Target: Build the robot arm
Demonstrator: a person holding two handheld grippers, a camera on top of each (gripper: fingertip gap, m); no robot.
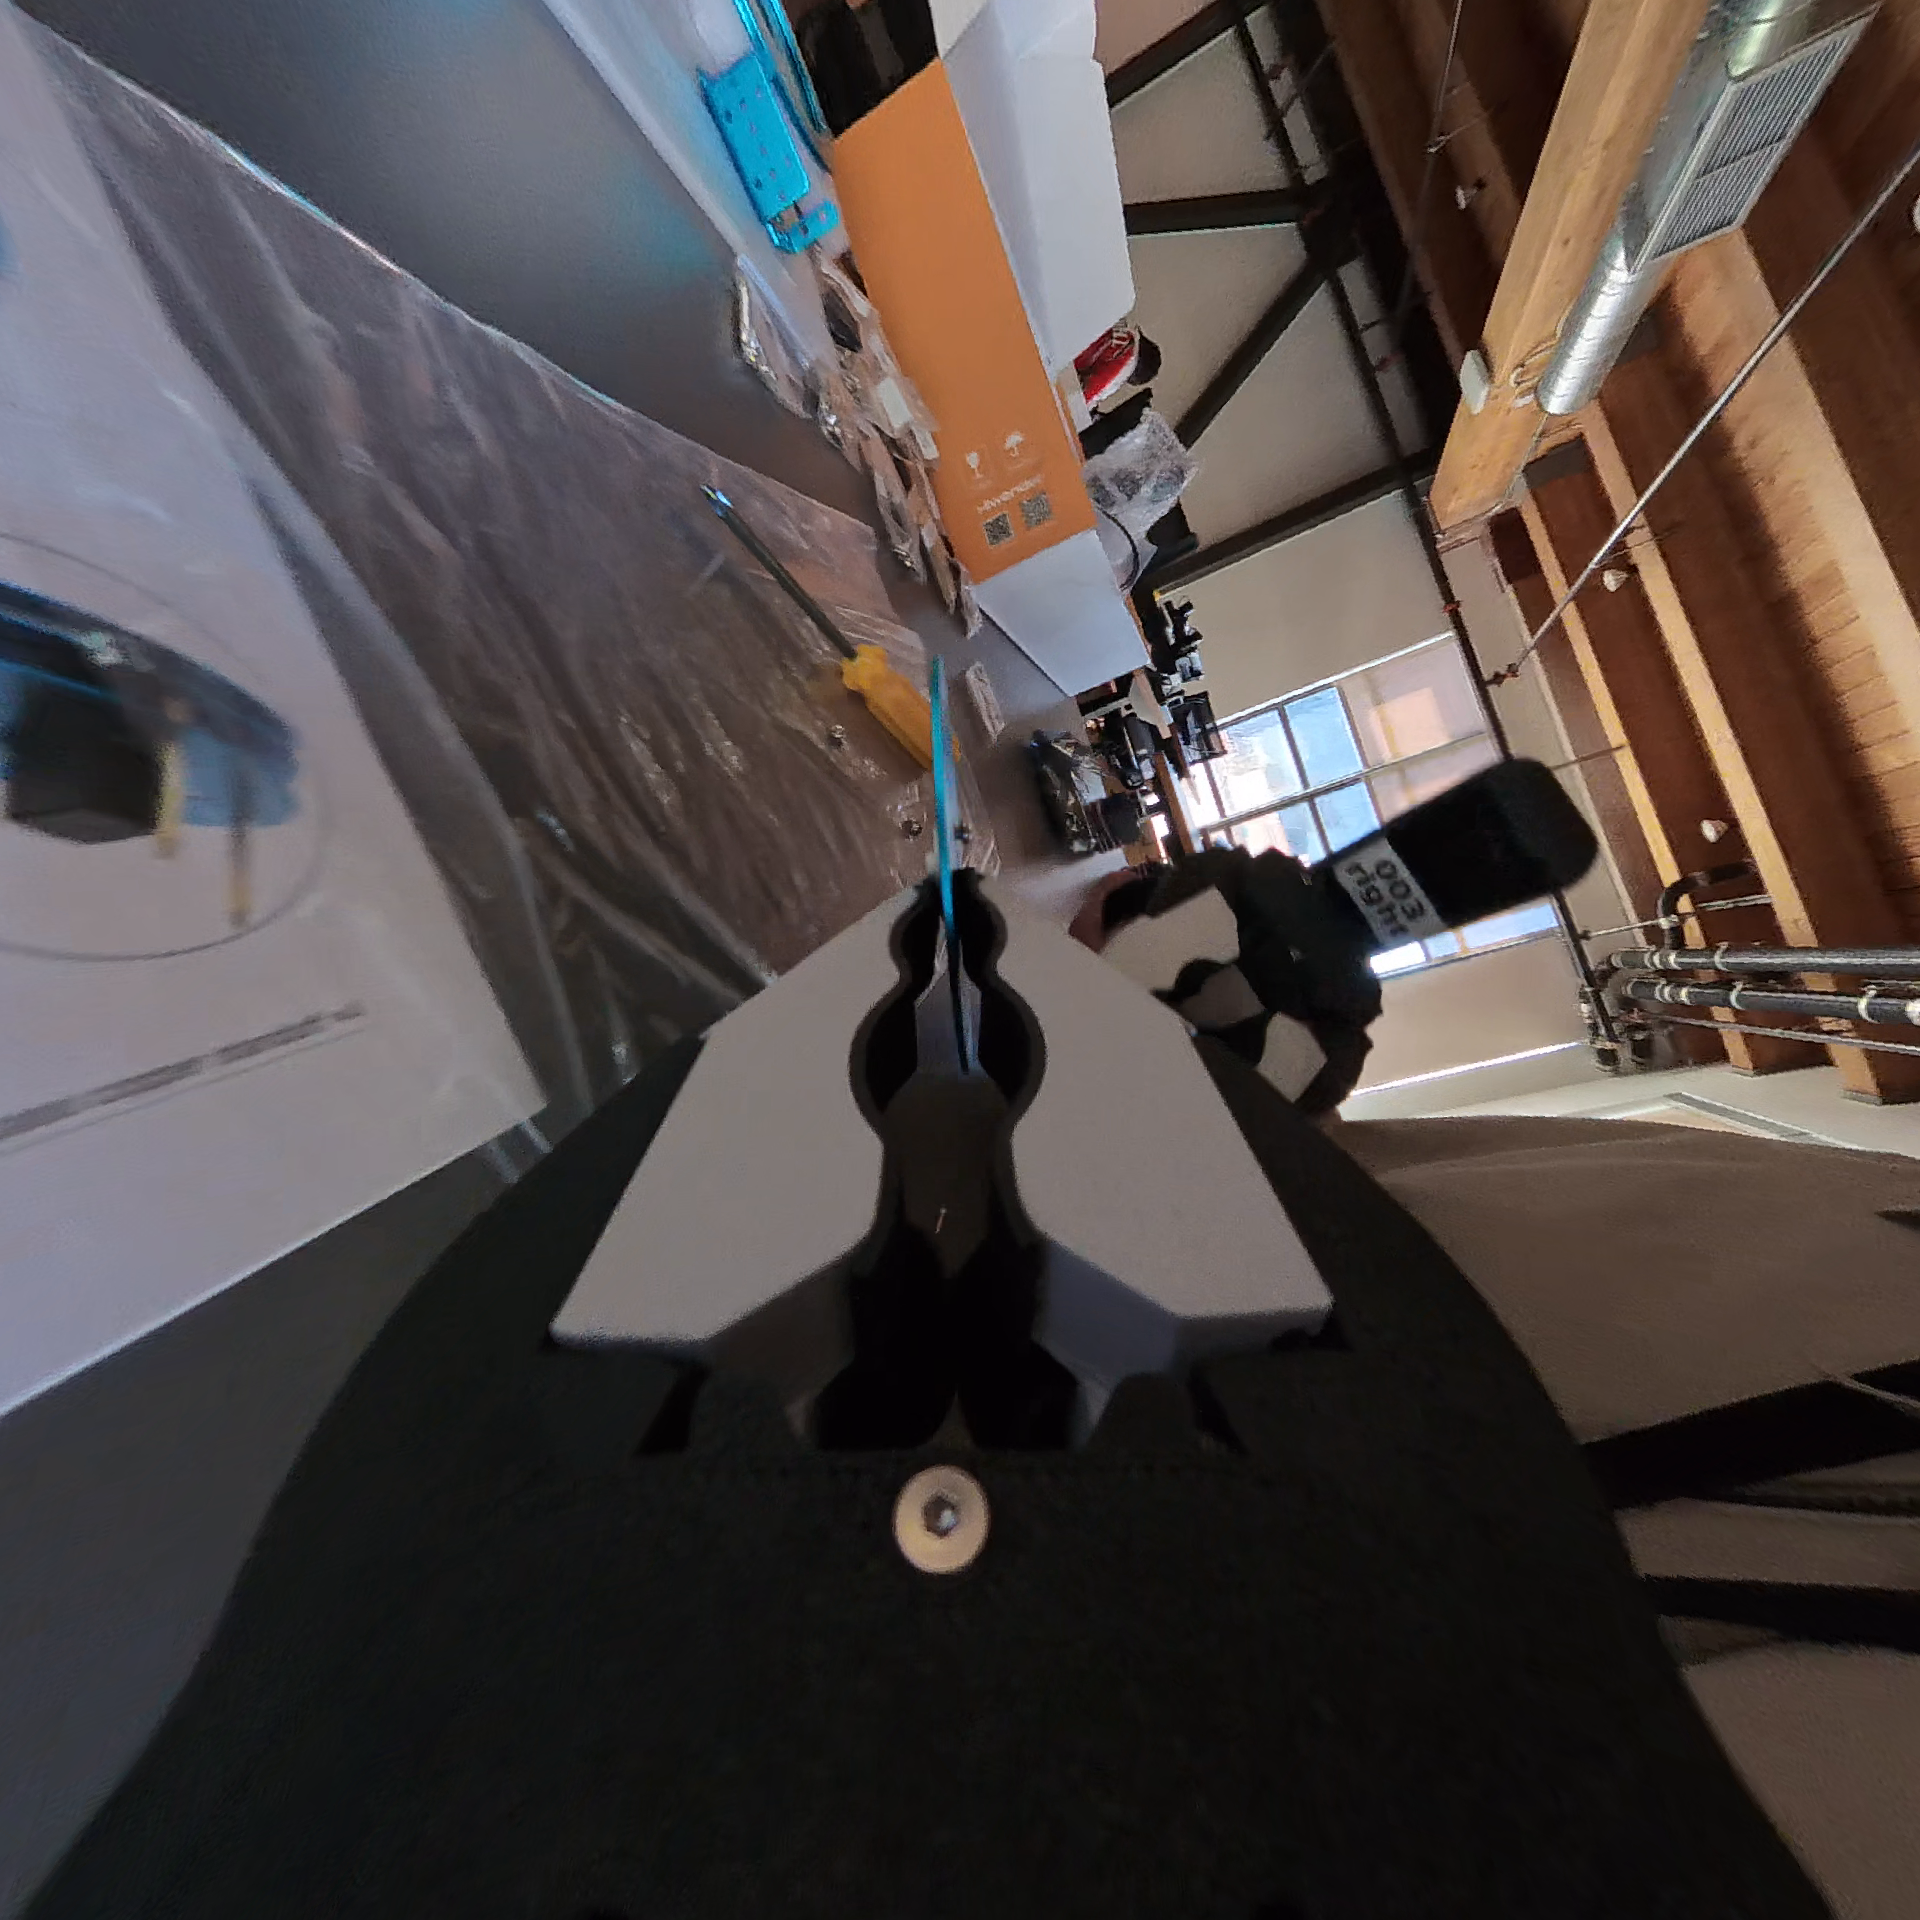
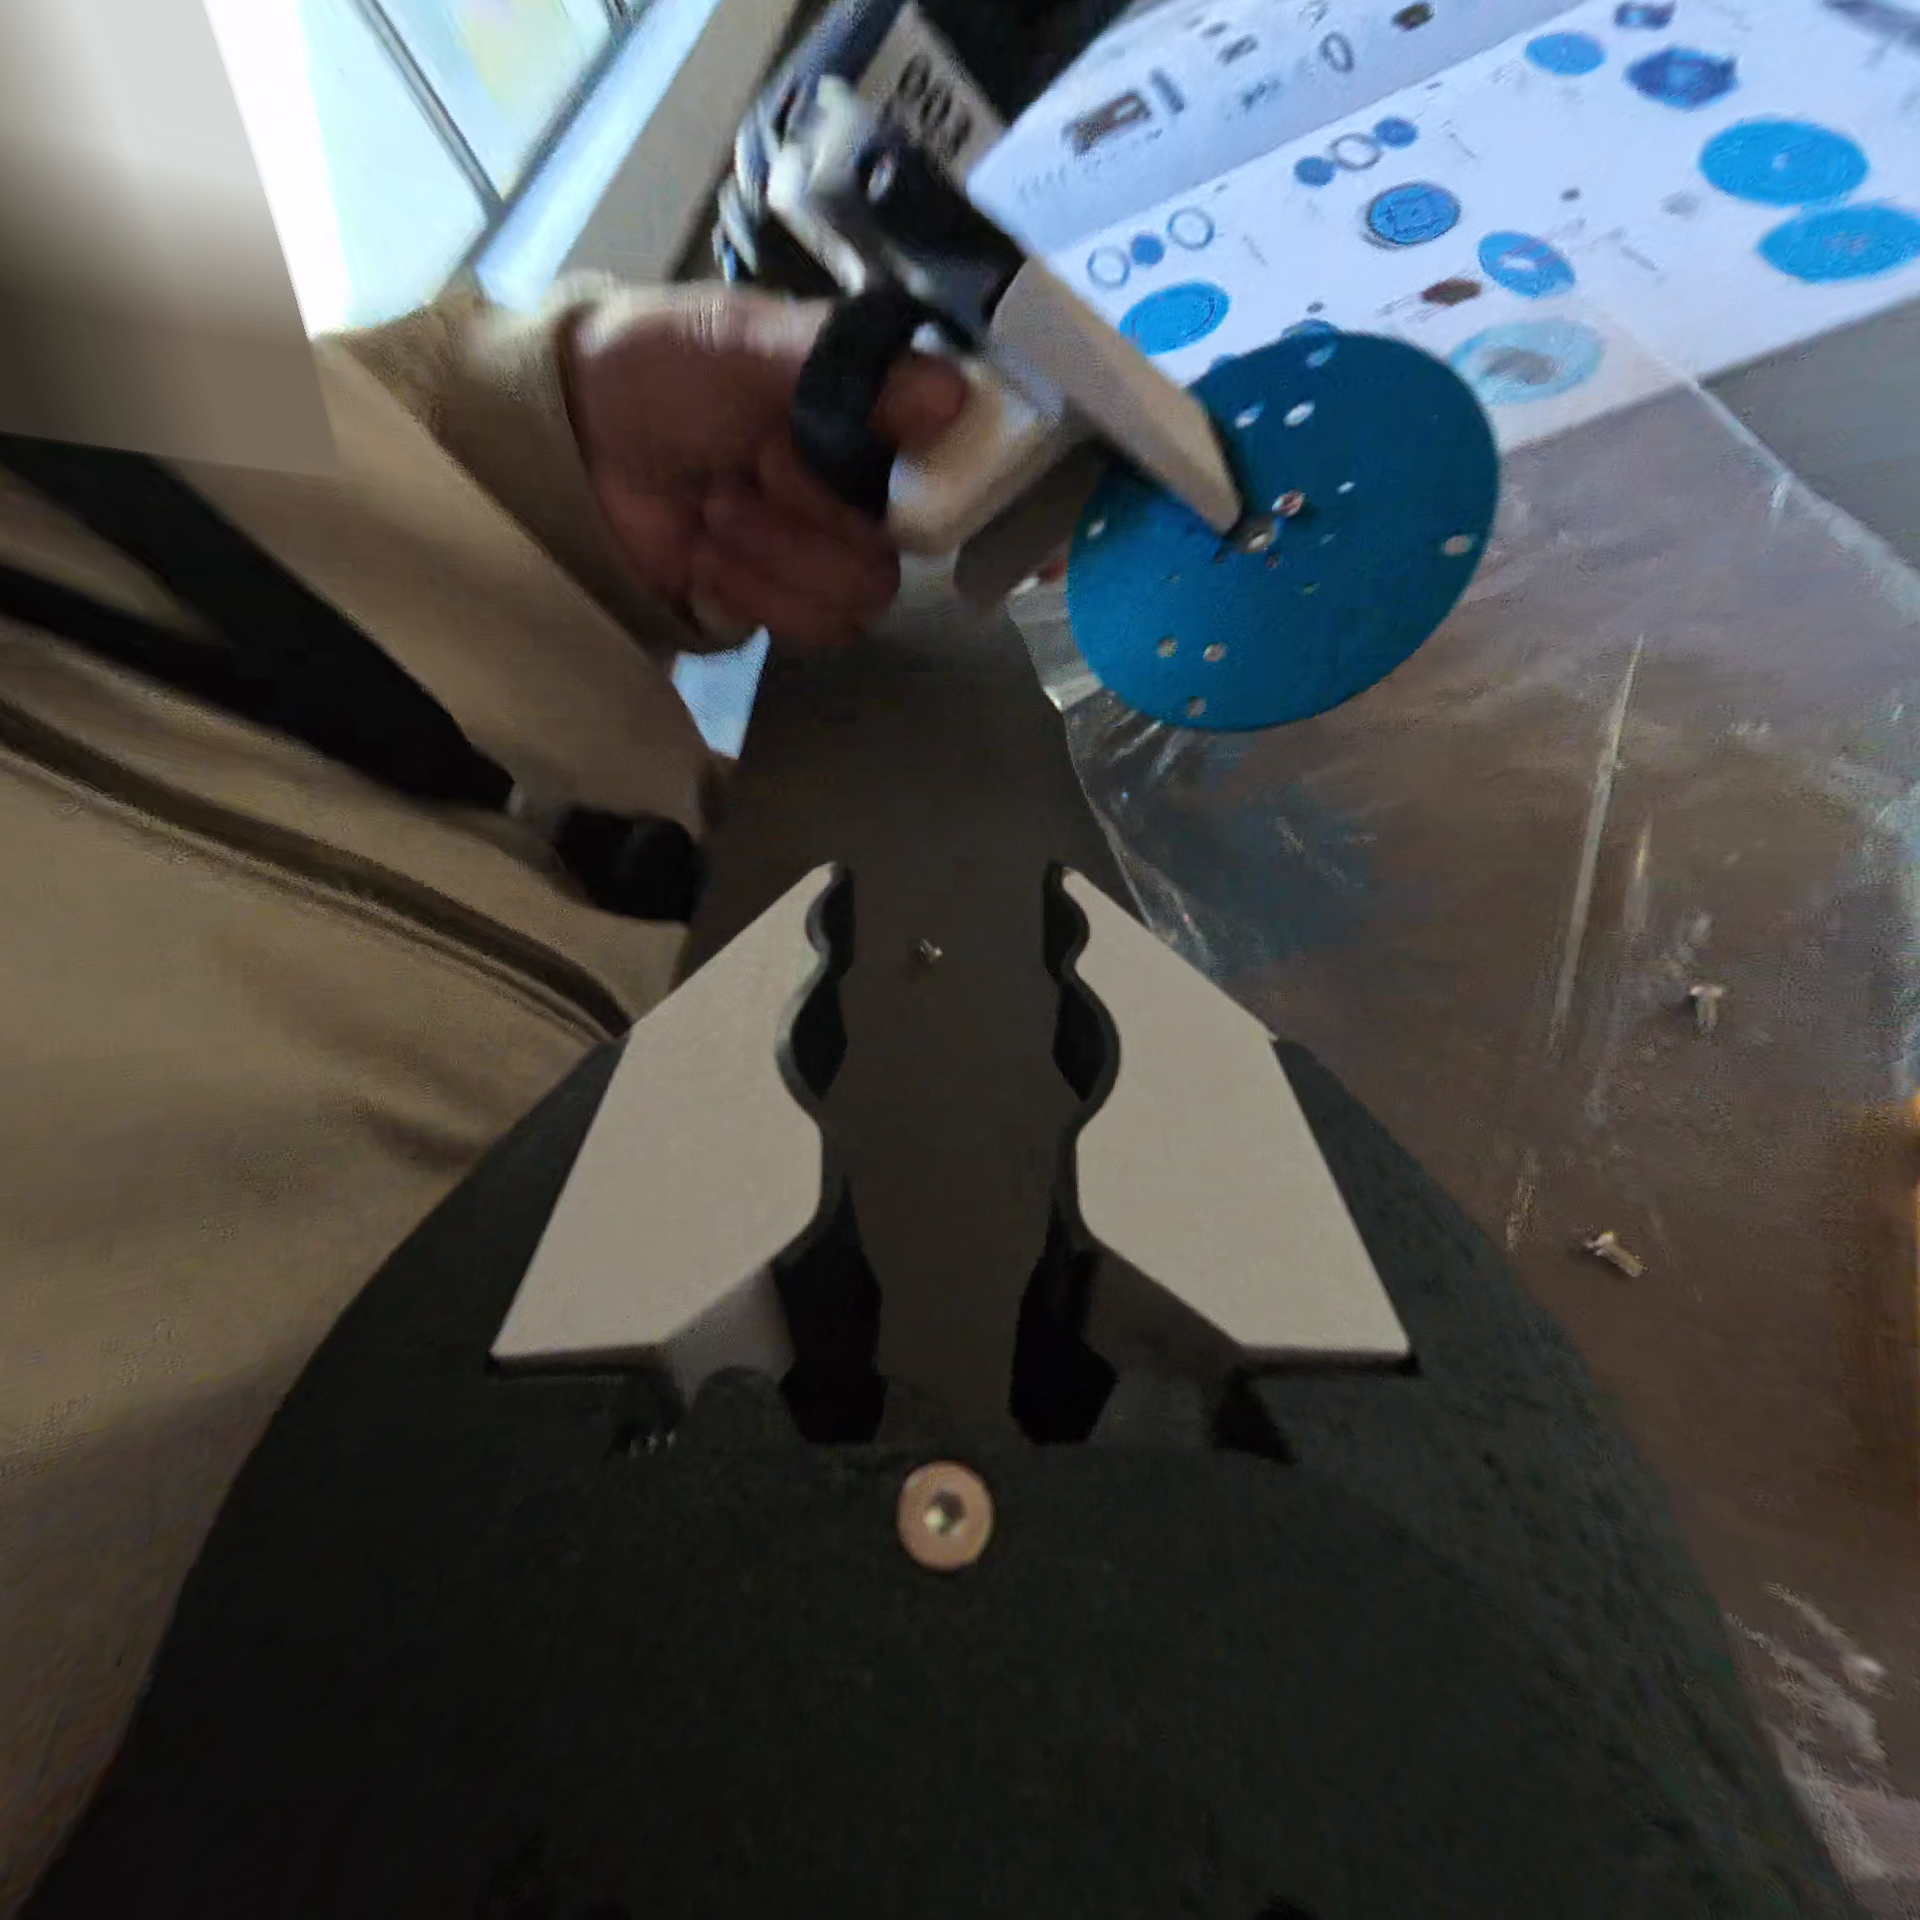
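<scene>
- Starting on the left: the left gripper (image 1: 951,904) is pinching the blue disc (image 2: 1288,530) with its fingers squeezed down to basically the disc's thickness. In its own view I'm only seeing the disc edge-on, a thin blue sliver running up out of the fingertips.
- From the right wrist view, the grip is sitting near the disc's middle, around the central holes, with most of the plate hanging free past the fingertips and up off the table (image 2: 935,790).
- What's worrying me there: it's a thin, flat, probably slick plate being held at 1 small patch, so I'm guessing it could pivot or slide out if the hand (image 2: 727,488) twists or bumps anything. The motion blur isn't helping my confidence.
- Under the disc there's a crinkly clear plastic sheet (image 2: 1558,831) lying on the table, with a few loose screws (image 2: 1616,1252) scattered on it. A dropped disc landing there could scatter them, and the sheet itself looks easy to snag.
- The printed parts sheet (image 2: 1558,177) is lying just beyond the disc, and the yellow-handled screwdriver (image 1: 883,691) is resting on the plastic farther off, next to the orange and white box (image 1: 966,312).
- Moving right: the right gripper (image 2: 945,904) is sitting partly open, a clear gap showing between its fingers, and it's gripping nothing. It's hovering low over the dark tabletop with 1 tiny screw (image 2: 925,949) showing in the gap below it, not touching as far as I can tell.
- Risk on that side: that screw is small enough to get nudged away or pushed under the plastic.
</scene>
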